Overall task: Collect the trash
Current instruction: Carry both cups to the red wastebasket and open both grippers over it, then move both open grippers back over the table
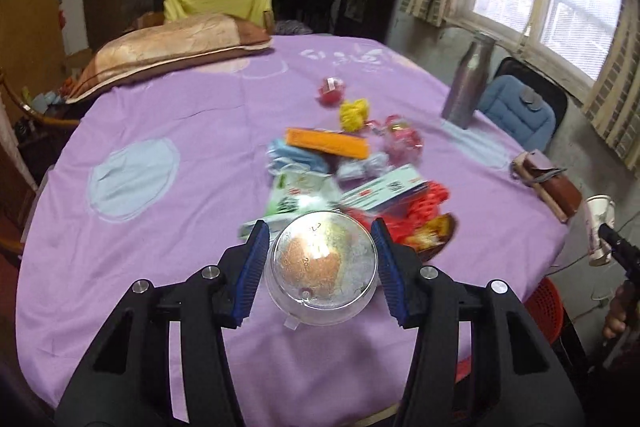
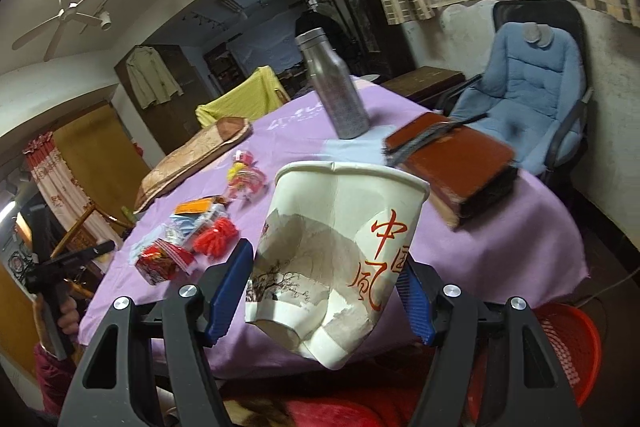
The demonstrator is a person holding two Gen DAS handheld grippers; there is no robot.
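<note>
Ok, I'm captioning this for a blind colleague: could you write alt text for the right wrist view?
A crumpled white paper cup with red Chinese characters is pinched between the right gripper's blue-padded fingers. Behind it, a purple-clothed table holds a metal bottle, a brown book and scattered wrappers; a red basket sits below.

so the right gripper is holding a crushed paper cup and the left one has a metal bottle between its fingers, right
Not quite. The right gripper does hold the crushed paper cup, but the left wrist view shows the left gripper around a clear plastic cup. The metal bottle stands on the table.
</note>
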